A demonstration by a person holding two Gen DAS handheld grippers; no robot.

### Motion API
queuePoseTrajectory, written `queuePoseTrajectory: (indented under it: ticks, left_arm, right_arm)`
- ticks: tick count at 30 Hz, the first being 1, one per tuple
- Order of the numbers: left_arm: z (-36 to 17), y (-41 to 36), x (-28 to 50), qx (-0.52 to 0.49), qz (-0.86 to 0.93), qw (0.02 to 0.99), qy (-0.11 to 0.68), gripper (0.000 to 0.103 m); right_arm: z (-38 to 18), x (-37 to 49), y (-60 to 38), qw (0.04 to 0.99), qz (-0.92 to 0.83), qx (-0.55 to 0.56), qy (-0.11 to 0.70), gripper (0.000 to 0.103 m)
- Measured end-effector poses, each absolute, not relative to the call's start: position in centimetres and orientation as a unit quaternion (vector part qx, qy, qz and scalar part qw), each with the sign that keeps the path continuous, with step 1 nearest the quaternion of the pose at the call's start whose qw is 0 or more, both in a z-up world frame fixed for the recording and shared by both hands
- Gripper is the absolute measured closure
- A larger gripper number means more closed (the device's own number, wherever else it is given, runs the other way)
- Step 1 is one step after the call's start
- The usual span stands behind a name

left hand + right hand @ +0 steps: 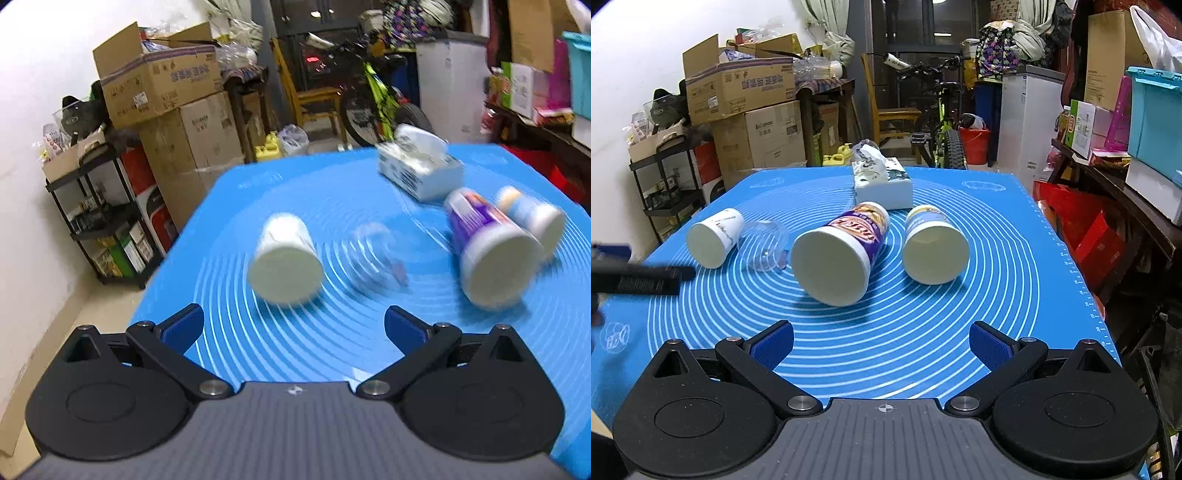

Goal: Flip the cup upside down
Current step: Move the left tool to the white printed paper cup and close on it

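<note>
Several cups lie on their sides on the blue mat (923,332). A white paper cup (284,258) (714,238) lies at the left. A clear plastic cup (376,254) (764,245) lies beside it. A purple printed cup (487,251) (842,254) lies in the middle. A white and blue cup (532,221) (932,245) lies at the right. My left gripper (293,328) is open and empty, just short of the white paper cup; it shows blurred at the left edge of the right wrist view (639,278). My right gripper (881,345) is open and empty, short of the purple cup.
A tissue box (882,182) (419,170) stands at the mat's far side. Beyond the table are stacked cardboard boxes (750,110), a black shelf (665,177), a wooden chair (890,110), a bicycle (942,133) and a white cabinet (1027,118).
</note>
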State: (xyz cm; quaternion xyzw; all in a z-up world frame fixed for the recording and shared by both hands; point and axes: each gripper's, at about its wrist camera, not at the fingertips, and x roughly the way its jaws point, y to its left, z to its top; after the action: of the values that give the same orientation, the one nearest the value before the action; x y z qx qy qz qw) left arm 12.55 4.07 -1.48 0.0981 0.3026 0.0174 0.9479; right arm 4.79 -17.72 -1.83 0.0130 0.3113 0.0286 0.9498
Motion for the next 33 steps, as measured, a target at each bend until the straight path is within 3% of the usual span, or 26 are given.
queuePoseTrajectory:
  ticks: [18,24,26,33]
  left_arm:
    - [-4.0,7.4,23.4,0.032,0.042,0.928,0.369,0.001]
    - [-4.3,7.9,24.0,0.002,0.011,0.920,0.393,0.025]
    - [-4.0,7.8,23.9,-0.005,0.004,0.919,0.395,0.041]
    - [-3.1,6.8,22.6,0.021,0.008,0.922,0.387,0.045]
  right_arm:
    - [-3.1,6.5,-19.5,0.946,-0.001,0.018,0.324,0.003]
    - [-3.4,6.4,-19.5,0.945,-0.002,0.018,0.327,0.003]
    - [-3.4,6.4,-19.4,0.945,-0.001,0.017,0.328,0.003]
    - [-3.1,6.1,-19.5,0.946,-0.001,0.020,0.324,0.003]
